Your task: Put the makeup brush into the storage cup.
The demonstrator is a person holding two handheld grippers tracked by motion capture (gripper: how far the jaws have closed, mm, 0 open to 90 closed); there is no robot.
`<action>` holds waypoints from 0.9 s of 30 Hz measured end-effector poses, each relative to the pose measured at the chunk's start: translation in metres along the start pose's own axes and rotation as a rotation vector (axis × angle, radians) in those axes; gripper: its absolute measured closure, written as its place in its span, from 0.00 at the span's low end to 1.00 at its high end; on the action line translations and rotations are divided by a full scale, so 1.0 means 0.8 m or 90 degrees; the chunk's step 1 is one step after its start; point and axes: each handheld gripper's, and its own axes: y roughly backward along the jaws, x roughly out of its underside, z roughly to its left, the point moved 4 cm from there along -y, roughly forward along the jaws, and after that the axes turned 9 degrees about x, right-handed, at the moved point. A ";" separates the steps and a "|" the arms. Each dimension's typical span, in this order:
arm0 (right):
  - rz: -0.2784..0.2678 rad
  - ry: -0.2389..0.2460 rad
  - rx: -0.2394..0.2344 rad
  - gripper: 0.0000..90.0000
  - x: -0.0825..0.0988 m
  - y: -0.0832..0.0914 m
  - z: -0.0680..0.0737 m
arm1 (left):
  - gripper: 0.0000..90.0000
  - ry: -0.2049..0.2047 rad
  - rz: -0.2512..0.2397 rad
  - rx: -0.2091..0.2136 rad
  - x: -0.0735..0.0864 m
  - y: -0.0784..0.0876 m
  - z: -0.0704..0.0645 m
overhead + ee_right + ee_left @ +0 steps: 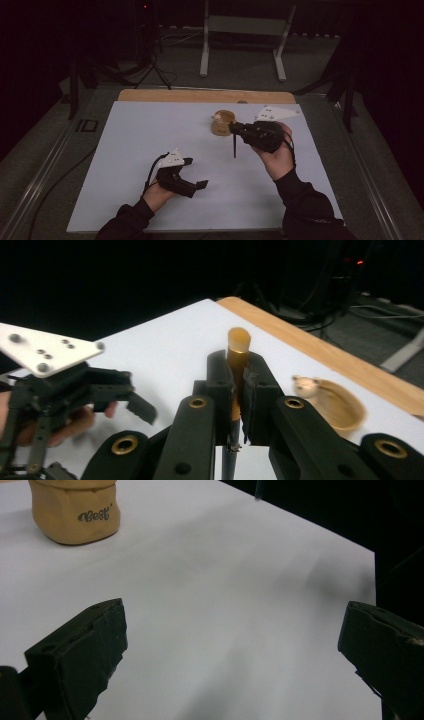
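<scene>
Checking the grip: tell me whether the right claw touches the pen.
Touching. The right gripper view shows the right claw shut on the pen, both jaws pressed against its amber barrel.

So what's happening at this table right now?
A person works with a gripper in each hand over a white sheet. The right gripper is clamped on a pen-like stick with a tan end, held upright beside a small tan pouch. The left gripper hovers open, nothing between its jaws, nearer the person.
</scene>
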 end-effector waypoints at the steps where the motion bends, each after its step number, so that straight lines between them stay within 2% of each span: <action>1: -0.002 0.001 0.003 0.94 0.000 0.003 -0.003 | 0.01 0.000 0.001 -0.003 0.000 0.000 0.000; 9: -0.027 -0.014 0.029 0.94 -0.014 0.027 -0.029 | 0.01 -0.014 -0.004 -0.014 0.001 0.000 0.000; 13: -0.039 -0.018 0.039 0.94 -0.022 0.032 -0.037 | 0.01 -0.013 -0.006 -0.014 0.001 0.001 0.001; 15: -0.059 -0.022 0.049 0.94 -0.034 0.036 -0.044 | 0.01 -0.010 -0.005 -0.010 0.003 -0.001 0.001; 21: -0.080 -0.031 0.054 0.94 -0.055 0.034 -0.056 | 0.01 -0.014 -0.007 -0.005 0.003 -0.002 0.001; 27: -0.089 -0.016 0.064 0.94 -0.073 0.026 -0.063 | 0.01 -0.014 -0.011 -0.007 0.002 -0.001 0.002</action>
